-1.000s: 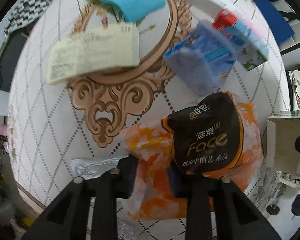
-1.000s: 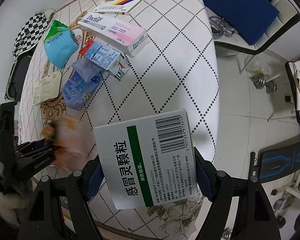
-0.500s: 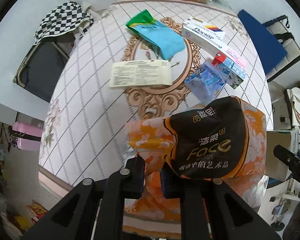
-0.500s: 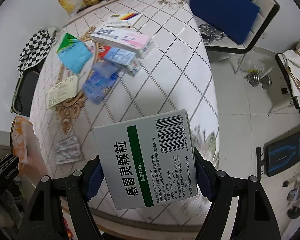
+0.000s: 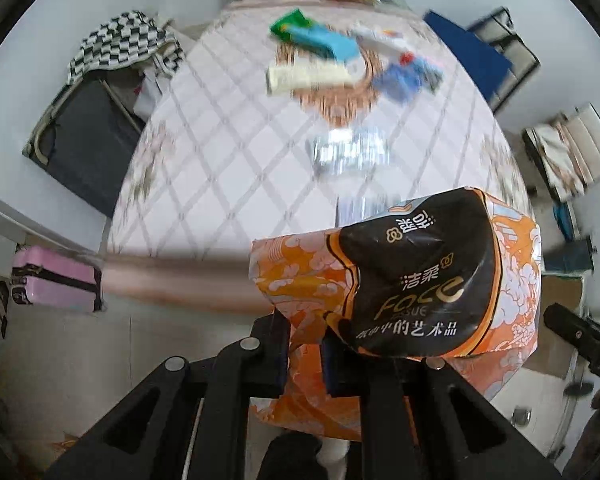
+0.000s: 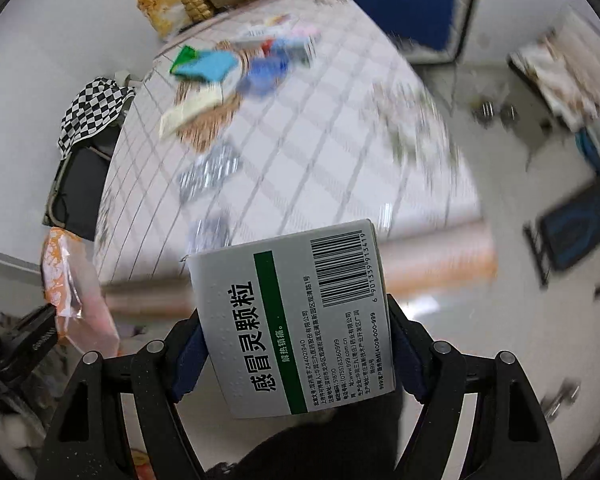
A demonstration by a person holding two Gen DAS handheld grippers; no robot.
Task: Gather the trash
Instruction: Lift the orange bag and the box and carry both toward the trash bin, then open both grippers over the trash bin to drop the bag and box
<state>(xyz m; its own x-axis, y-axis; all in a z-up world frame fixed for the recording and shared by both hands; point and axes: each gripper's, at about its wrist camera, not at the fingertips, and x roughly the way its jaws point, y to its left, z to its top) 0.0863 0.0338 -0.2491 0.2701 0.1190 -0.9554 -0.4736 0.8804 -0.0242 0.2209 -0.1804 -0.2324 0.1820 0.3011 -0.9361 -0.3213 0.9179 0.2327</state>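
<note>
Left hand-held gripper (image 5: 305, 354): I have it pressed nearly together, pinching a fold at the edge of the orange tissue wrapper (image 5: 412, 292), which hangs slack above the jaws and off to the right
Right hand-held gripper (image 6: 296, 354): I hold it spread wide but clamped on the grey medicine box (image 6: 296, 320), blue pads flat on its two side faces, barcode face toward the camera
Where the trash is: both pieces are lifted clear of the tabletop (image 5: 228, 168), out past its near edge
Left behind: a teal packet (image 5: 320, 38), a cream leaflet (image 5: 306, 76), a blue pouch (image 5: 400, 80) and a foil blister pack (image 5: 346, 152) lie on the tabletop, all blurred
Bin: I see none in either view, so I cannot tell where the drop goes
Step in hand, as I judge it: carrying both pieces away to a drop point
Doing it well: I keep both grips firm, since the thin wrapper could slip from so shallow a pinch, and I release only once each piece is over the container
</note>
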